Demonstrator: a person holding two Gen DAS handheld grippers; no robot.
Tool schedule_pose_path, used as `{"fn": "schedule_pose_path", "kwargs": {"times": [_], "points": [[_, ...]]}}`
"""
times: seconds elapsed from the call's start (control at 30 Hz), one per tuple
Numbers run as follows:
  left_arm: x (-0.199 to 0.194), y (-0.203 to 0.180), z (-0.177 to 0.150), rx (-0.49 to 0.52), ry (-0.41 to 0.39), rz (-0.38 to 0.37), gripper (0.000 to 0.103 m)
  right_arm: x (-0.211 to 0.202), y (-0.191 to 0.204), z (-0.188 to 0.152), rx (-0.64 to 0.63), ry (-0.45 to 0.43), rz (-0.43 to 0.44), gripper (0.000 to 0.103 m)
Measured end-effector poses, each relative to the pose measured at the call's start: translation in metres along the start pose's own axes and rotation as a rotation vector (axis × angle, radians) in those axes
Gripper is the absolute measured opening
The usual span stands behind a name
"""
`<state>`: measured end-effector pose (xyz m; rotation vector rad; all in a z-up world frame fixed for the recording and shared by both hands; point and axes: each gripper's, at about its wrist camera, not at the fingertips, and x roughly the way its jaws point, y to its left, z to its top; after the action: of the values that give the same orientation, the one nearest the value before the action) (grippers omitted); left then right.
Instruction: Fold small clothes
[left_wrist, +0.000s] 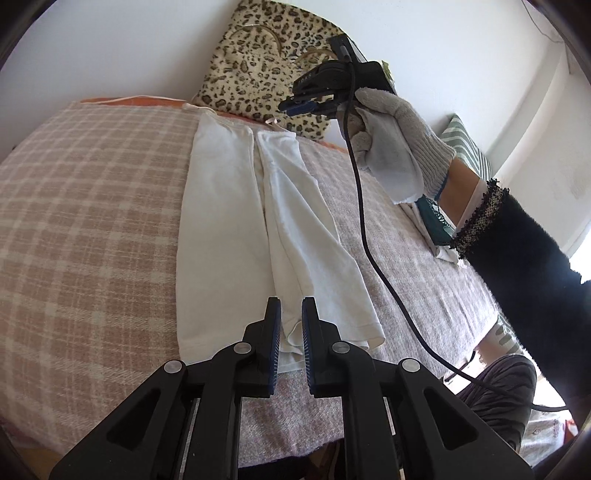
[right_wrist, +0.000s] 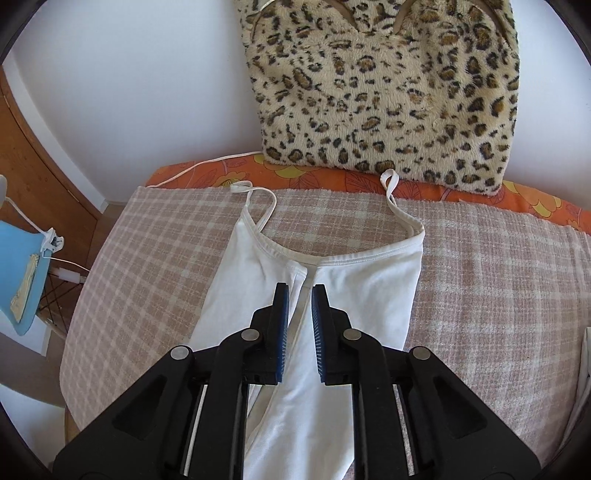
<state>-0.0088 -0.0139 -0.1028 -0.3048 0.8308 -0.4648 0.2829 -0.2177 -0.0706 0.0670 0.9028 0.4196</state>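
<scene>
A white strappy top (left_wrist: 236, 229) lies flat on the checked blanket (left_wrist: 92, 206), both long sides folded in toward the middle. My left gripper (left_wrist: 291, 306) hovers open and empty over its hem end. In the right wrist view the top (right_wrist: 369, 288) shows its neckline and two thin straps (right_wrist: 391, 192) pointing toward the wall. My right gripper (right_wrist: 300, 291) is open and empty just above the centre seam below the neckline. The right gripper also shows in the left wrist view (left_wrist: 306, 105), held up in a gloved hand (left_wrist: 391, 136) over the strap end.
A leopard-print cushion (right_wrist: 388, 92) leans on the white wall behind an orange floral sheet edge (right_wrist: 207, 173). A black cable (left_wrist: 373, 254) hangs across the bed. More cloth (left_wrist: 436, 229) lies at the right. A blue chair (right_wrist: 18, 266) stands left of the bed.
</scene>
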Motion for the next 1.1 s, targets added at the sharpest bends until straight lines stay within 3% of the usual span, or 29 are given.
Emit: {"fn": "schedule_pose_path", "kwargs": {"times": [0.2, 0.27, 0.47, 0.6, 0.67, 0.73, 0.8, 0.97, 1.1], "points": [[-0.02, 0.016, 0.023, 0.001, -0.044, 0.049, 0.01, -0.057, 0.036, -0.089, -0.111, 0.024, 0.084, 0.014], [-0.024, 0.024, 0.031, -0.016, -0.051, 0.049, 0.022, -0.07, 0.051, -0.122, -0.144, 0.046, 0.099, 0.014], [-0.019, 0.04, 0.044, 0.003, 0.002, 0.082, 0.025, -0.088, 0.086, -0.198, -0.209, 0.089, 0.141, 0.014], [-0.008, 0.056, 0.044, -0.054, 0.048, 0.052, 0.025, -0.093, 0.107, -0.236, -0.292, 0.069, 0.14, 0.014], [-0.002, 0.06, 0.038, -0.073, 0.081, 0.041, 0.025, -0.093, 0.115, -0.25, -0.321, 0.071, 0.145, 0.025], [0.002, 0.063, 0.033, -0.084, 0.104, 0.038, 0.025, -0.094, 0.122, -0.261, -0.357, 0.048, 0.117, 0.054], [0.005, 0.064, 0.029, -0.092, 0.117, 0.037, 0.025, -0.096, 0.13, -0.271, -0.401, 0.033, 0.112, 0.056], [0.009, 0.063, 0.024, -0.091, 0.13, 0.045, 0.025, -0.09, 0.145, -0.281, -0.477, 0.011, 0.059, 0.053], [0.013, 0.063, 0.02, -0.09, 0.148, 0.041, 0.025, -0.078, 0.148, -0.283, -0.485, 0.038, 0.061, 0.023]]}}
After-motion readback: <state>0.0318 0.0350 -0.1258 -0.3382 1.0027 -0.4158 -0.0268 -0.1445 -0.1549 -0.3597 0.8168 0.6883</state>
